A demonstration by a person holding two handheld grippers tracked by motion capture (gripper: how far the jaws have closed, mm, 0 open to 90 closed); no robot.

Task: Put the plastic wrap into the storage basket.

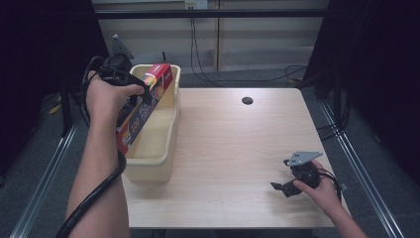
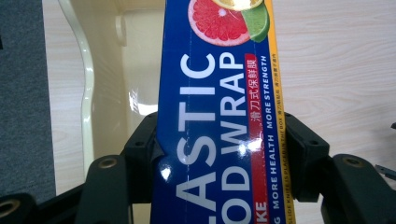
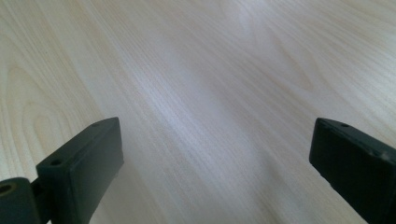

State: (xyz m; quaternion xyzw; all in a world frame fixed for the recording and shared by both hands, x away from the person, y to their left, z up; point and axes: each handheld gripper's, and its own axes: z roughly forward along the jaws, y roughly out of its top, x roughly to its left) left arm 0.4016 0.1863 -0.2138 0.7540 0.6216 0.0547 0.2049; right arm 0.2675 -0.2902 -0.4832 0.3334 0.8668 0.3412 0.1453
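Left forearm (image 1: 96, 168) comes up past the table's near-left corner, cable coiled round it. Left gripper (image 2: 219, 154) is clamped on a long plastic-wrap box (image 2: 219, 116), jaws pressed to both narrow sides. Box is glossy blue card w/ red ends and fruit print, tilted over the cream plastic bin (image 1: 153, 163) at the table's left edge, low end prob. already inside, hard to tell. Looks like the step is placing the box in the bin; next: lower it flat, lengthwise, then let go. Right gripper (image 1: 292, 183) rests near the front-right corner, jaws wide apart, holding nothing. Table (image 1: 237, 148) is pale wood-grain laminate, matte.
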